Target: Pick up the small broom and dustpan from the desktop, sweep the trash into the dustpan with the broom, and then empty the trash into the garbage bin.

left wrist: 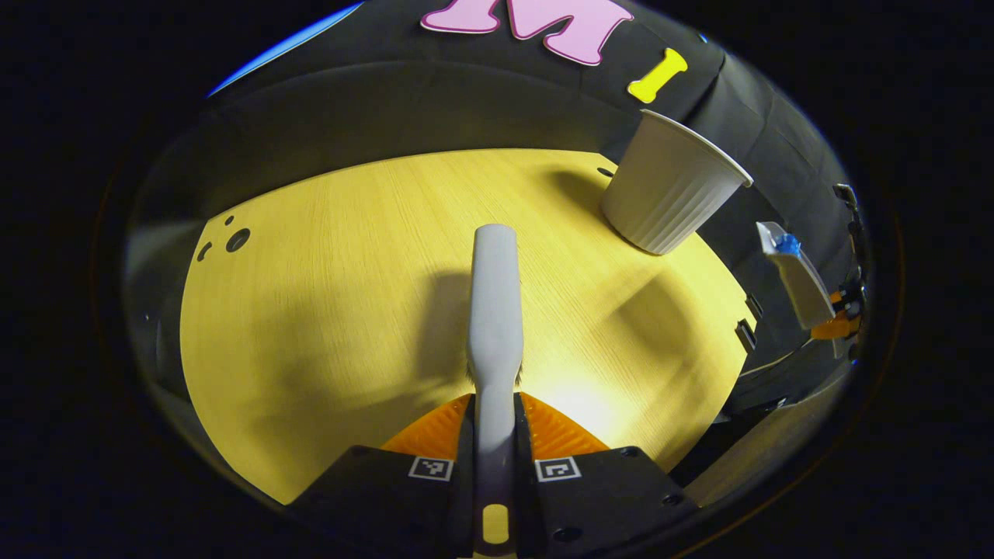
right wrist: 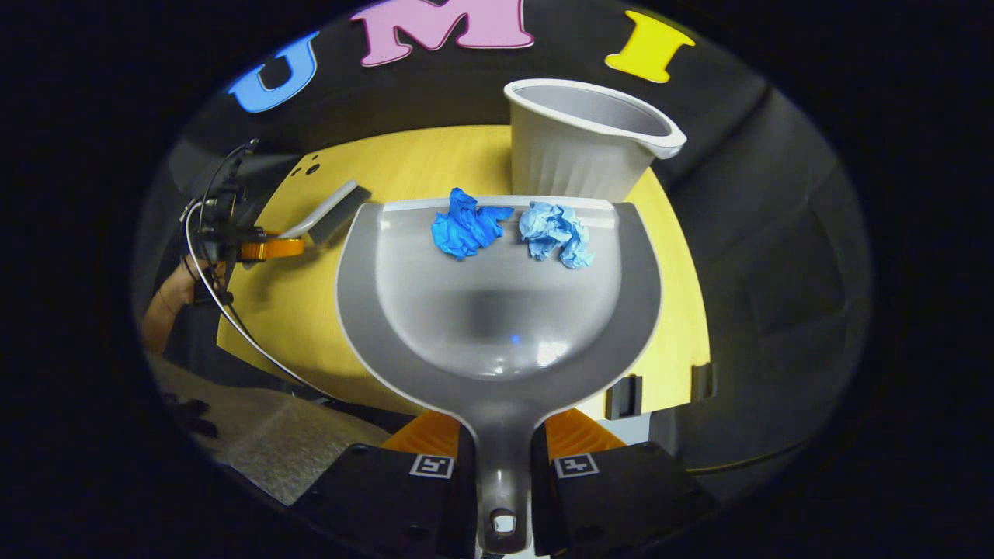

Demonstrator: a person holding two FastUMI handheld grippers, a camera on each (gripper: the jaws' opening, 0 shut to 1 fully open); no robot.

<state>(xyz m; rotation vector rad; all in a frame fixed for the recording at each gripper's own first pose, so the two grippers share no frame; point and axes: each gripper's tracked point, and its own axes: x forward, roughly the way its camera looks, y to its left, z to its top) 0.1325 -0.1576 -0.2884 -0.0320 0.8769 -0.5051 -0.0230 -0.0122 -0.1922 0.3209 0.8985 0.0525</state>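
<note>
While tilted, dustpan (right wrist: 497,310) holds two wads (right wrist: 468,223) (blue paper).

The broom (left wrist: 495,310) shows its back, bristles hidden beneath. The dustpan (right wrist: 497,310) covers the garbage bin (right wrist: 582,144) base and its own handle end is cut off.

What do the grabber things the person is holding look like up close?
Each gripper, left and right, has a dark blocky body with two small square black-and-white tags on top, and ribbed panels on its fingers. In the right gripper view, the far-off left one trails thin dark cables.
</note>
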